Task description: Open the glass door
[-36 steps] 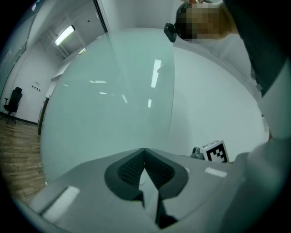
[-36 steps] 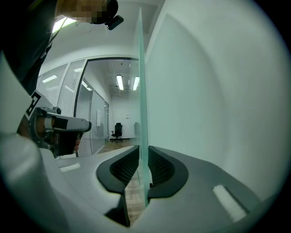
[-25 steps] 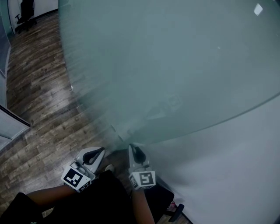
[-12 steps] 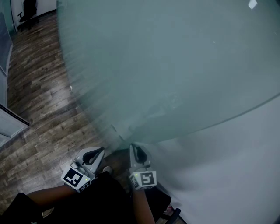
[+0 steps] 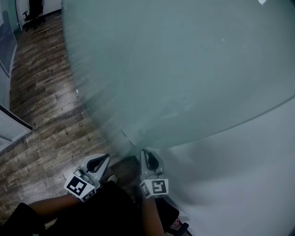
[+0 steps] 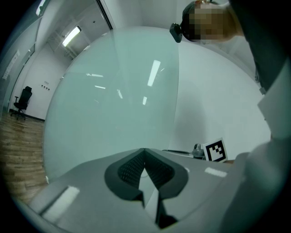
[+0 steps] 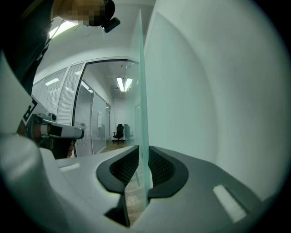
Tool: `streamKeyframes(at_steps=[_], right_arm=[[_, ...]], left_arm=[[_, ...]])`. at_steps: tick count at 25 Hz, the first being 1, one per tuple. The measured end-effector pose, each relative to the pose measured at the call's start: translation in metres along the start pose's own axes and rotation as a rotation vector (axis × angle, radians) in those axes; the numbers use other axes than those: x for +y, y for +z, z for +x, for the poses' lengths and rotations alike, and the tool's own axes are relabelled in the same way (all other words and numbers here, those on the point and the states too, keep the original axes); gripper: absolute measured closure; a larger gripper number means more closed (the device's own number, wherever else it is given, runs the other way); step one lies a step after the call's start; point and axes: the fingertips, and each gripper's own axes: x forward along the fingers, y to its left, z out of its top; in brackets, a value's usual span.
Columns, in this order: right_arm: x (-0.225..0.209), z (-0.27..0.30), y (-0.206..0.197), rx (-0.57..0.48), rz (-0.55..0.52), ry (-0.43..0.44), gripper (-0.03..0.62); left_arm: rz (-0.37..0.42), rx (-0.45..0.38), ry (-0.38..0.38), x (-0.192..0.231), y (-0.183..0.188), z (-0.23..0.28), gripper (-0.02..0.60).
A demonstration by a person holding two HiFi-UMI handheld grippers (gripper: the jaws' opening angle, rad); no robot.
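Edge of the glass door [image 5: 184,69] is pinched between the pads of my right claw [image 7: 142,169], while my left claw [image 6: 144,160], to its left, is pressed together, empty.

The glass door [image 5: 184,69] is frosted, so nothing behind it can be made out. Its left edge is smeared by blur, and the top and right edges of the head view cut it off. Far to the left of the door, an office chair [image 5: 34,11] is tiny and cropped at the top. Below the door, the person's forearms [image 5: 50,205] run off the bottom edge. In the right gripper view, the door's lower edge vanishes behind the right gripper [image 7: 138,152], and the left gripper [image 7: 81,133], left of the door, is partly hidden.
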Motion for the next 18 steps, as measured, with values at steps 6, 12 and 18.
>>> streamKeyframes(at_steps=[6, 12, 18], right_arm=[[-0.009, 0.006, 0.005, -0.005, -0.005, 0.007, 0.526], [-0.024, 0.012, 0.004, -0.009, 0.013, 0.012, 0.525], [-0.027, 0.014, 0.009, -0.023, 0.026, 0.023, 0.523]], left_arm=[[-0.001, -0.003, 0.024, 0.002, 0.002, 0.003, 0.583], [-0.002, -0.010, 0.046, 0.003, 0.003, 0.012, 0.583], [-0.008, -0.019, 0.059, 0.003, 0.003, 0.014, 0.581]])
